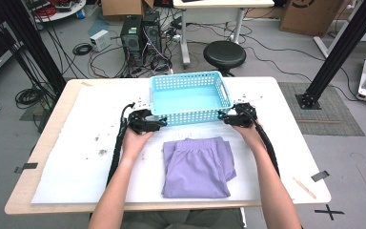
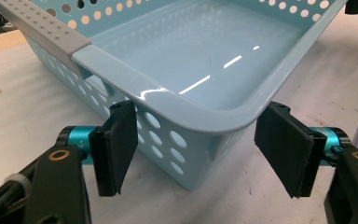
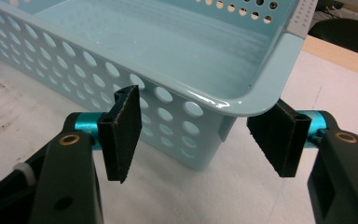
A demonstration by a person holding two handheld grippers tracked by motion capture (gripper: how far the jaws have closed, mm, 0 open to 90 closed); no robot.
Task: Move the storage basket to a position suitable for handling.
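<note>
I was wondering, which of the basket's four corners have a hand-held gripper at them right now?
The two near corners of the blue basket: the left hand-held gripper straddles the near-left one, the right hand-held gripper the near-right. Both far corners stand free.

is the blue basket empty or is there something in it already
Empty. The blue basket shows a bare, glossy floor in the high view and both gripper views; the folded purple garment lies on the table in front of it.
</note>
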